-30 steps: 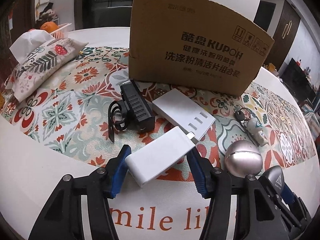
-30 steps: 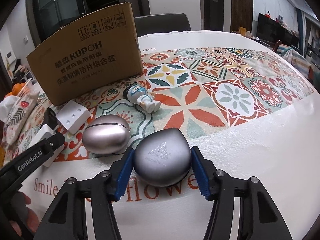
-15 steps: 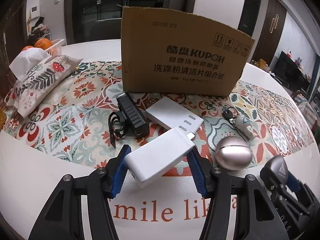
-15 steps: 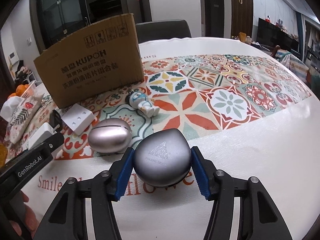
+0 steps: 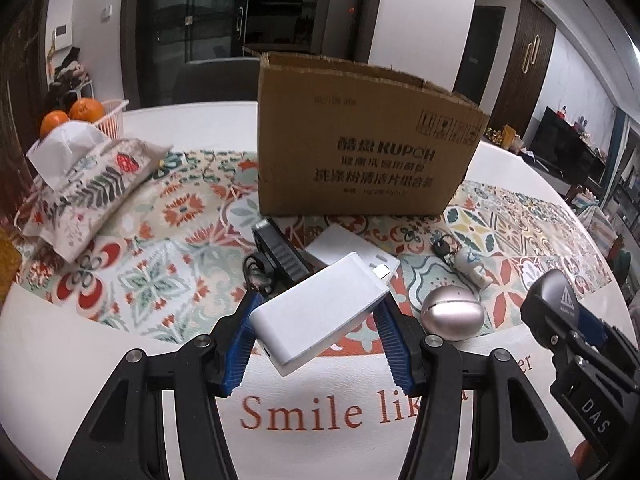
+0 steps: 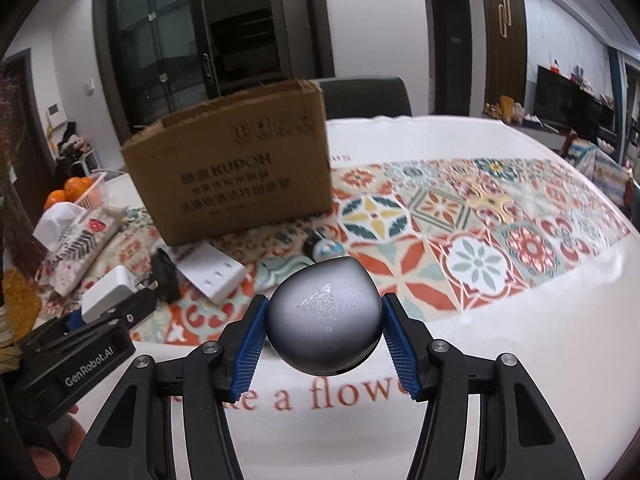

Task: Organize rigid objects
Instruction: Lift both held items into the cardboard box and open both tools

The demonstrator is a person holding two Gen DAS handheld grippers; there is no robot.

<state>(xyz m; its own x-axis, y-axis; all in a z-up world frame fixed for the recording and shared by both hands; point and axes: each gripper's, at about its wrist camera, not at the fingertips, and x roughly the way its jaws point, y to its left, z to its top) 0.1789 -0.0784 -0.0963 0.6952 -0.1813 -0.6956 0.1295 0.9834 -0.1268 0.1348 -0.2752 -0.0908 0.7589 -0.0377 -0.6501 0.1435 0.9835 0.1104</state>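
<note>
Both held items lifted: white charger (image 5: 320,312), grey case (image 6: 324,320); keychain figure (image 6: 324,246) half-hidden.

Cardboard box (image 5: 360,148): "KUPOH" printed on front, with Chinese lines too blurred to read and handling symbols top right. Bench cloth (image 5: 120,360): "Smile lik…" and "…a flow…" in red. Left gripper (image 6: 96,364) body: "GenRobot.AI". Right gripper (image 5: 592,420) body: "DAS".

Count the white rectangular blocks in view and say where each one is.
2. One white block is clamped in the left gripper, lifted off the table. The other white block lies flat before the cardboard box. More may be hidden inside the box.
</note>
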